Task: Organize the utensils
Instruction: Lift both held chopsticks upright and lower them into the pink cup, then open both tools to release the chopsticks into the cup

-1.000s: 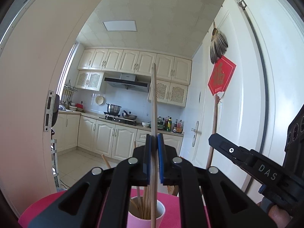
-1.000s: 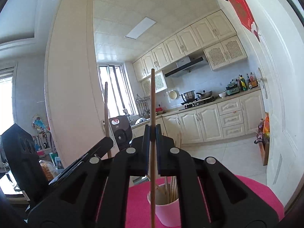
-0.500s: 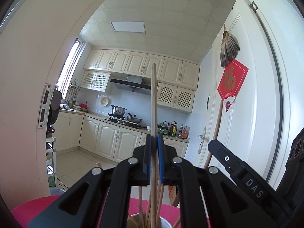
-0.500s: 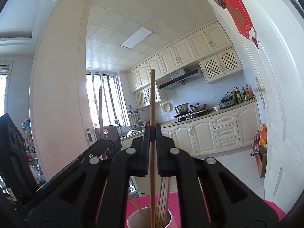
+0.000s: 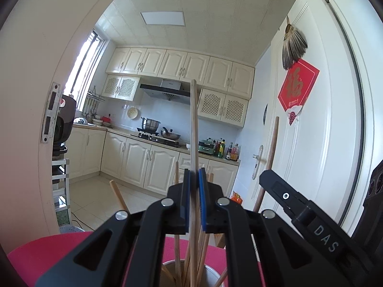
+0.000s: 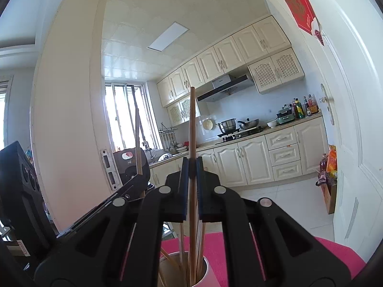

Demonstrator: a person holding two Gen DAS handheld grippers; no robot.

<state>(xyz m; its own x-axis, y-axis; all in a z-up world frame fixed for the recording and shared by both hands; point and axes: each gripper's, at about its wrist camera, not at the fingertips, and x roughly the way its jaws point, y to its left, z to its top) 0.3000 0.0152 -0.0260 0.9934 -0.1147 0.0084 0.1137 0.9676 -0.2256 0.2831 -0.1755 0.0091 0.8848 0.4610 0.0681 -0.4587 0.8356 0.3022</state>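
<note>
1. Looking along the left gripper [image 5: 194, 199] from its own wrist view, the jaws are pinched tight on a single upright chopstick [image 5: 194, 129], which rises well above them and runs down between them into the white cup [image 5: 211, 275] directly below.
2. That cup stands on the pink table [image 5: 47, 248] and already holds a loose bunch of other chopsticks [image 5: 178, 251], some leaning out to the left. The right gripper's black body [image 5: 311, 222] shows just beside, at the right edge.
3. Turning to the right wrist view, the right gripper [image 6: 191, 191] is likewise clamped narrow on its own chopstick [image 6: 191, 124], vertical, with its lower end passing down among the sticks inside the same cup [image 6: 205, 272].
4. The left gripper [image 6: 126, 191] appears at the left in this view, its stick [image 6: 137, 138] standing up beside the window.
5. My reading is that the step in hand is dropping both sticks into the cup, and it looks nearly done: each lower end seems to be at or past the rim, though how deep I cannot tell.
6. The next move probably calls for easing each pair of jaws apart so the sticks slide in, then lifting clear without snagging the leaning ones or tipping the cup.
</note>
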